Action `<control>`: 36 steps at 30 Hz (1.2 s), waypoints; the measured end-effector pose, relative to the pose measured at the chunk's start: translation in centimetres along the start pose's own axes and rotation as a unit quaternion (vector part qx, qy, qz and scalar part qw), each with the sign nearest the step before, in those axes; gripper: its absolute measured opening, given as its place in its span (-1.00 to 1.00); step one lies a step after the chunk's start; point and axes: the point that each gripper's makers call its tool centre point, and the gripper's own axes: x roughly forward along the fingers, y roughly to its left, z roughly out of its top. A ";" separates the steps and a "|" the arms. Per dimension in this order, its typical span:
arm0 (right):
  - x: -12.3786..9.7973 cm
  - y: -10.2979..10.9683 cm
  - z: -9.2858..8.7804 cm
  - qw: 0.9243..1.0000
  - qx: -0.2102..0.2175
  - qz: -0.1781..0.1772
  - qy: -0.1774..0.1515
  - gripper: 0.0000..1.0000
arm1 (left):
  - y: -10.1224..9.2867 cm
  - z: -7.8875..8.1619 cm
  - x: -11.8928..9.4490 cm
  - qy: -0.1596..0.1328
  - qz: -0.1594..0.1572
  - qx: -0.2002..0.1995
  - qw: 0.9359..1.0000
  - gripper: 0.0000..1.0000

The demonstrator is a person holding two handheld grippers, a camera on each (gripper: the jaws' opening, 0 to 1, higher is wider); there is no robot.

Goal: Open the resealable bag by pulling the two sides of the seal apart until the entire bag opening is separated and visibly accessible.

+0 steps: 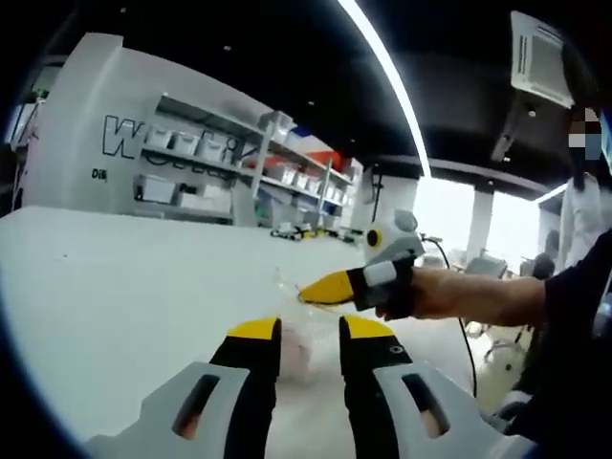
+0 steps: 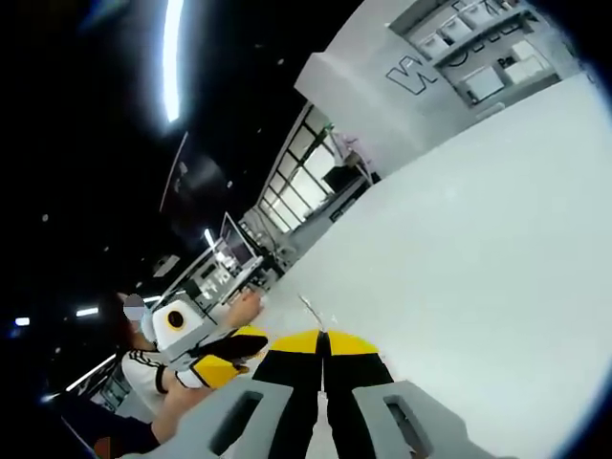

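Observation:
A clear resealable bag with something pinkish inside lies on the white table, seen through the gap between my left gripper's jaws. My left gripper is open, one yellow tip on either side of the bag, not closed on it. My right gripper reaches in from the right in a person's hand, its tips together on the bag's upper edge. In the right gripper view my right gripper is shut, and a thin strip of clear plastic sticks up from its tips. The left gripper sits just to its left.
The white table stretches wide and bare around the bag. Grey shelving with bins stands beyond its far edge. A person's forearm crosses at the right. Desks with monitors lie in the background.

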 end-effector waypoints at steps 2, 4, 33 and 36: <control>0.0 0.0 0.0 1.000 -0.001 -0.001 0.000 -1.00 | 0.1 0.0 -0.3 -0.002 0.001 0.000 1.000 -0.50; -0.1 0.0 0.0 1.000 0.000 -0.001 0.001 -1.00 | 0.0 0.0 -0.6 -0.002 0.003 0.002 1.000 -0.48; -0.3 0.1 0.0 1.000 0.003 -0.001 -0.001 -1.00 | -0.3 -1.4 -4.2 0.006 0.030 0.037 0.999 -0.30; -0.3 0.1 0.1 1.000 0.003 0.000 -0.002 -1.00 | -0.3 -1.5 -4.4 0.007 0.030 0.040 0.999 -0.22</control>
